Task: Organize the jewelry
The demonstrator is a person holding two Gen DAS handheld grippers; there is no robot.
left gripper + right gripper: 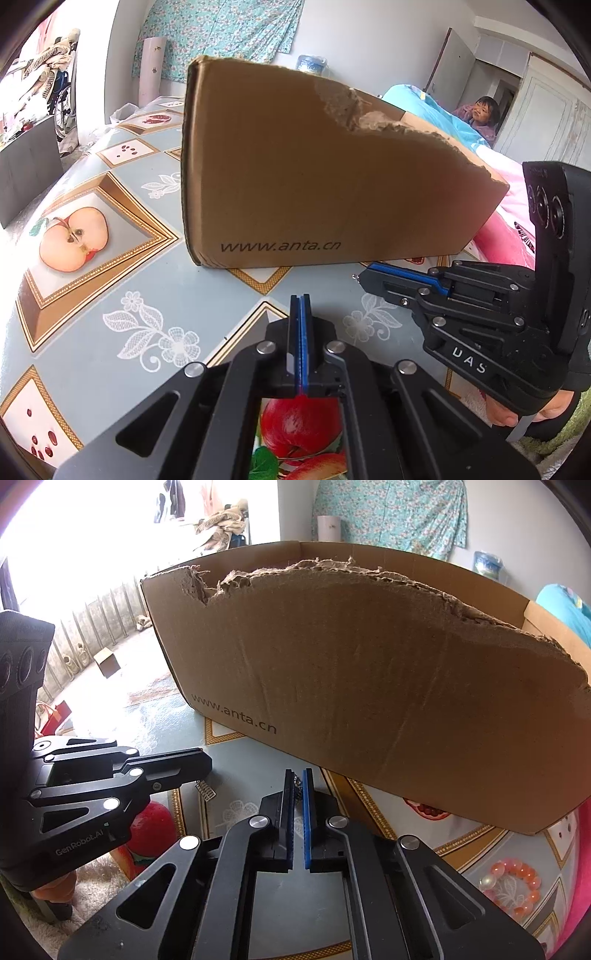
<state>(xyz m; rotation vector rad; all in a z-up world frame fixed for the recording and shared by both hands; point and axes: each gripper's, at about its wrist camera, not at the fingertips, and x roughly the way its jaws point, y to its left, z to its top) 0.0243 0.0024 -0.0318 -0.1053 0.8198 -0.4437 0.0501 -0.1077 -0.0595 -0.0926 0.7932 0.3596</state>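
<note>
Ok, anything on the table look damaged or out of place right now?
Yes: the cardboard box has its near wall torn away along the top, leaving a ragged, frayed edge. An orange bead bracelet lies loose on the tablecloth beside the box, not inside it.

One torn cardboard box (369,686) printed with a web address, on one fruit-patterned tablecloth (110,258). Two black grippers: left gripper (301,301), right gripper (298,775). One small metal chain piece (297,783) between the right pads. One silvery trinket (205,789) under the left tip. One orange bead bracelet (513,886). One person (480,114) in a doorway.
</note>
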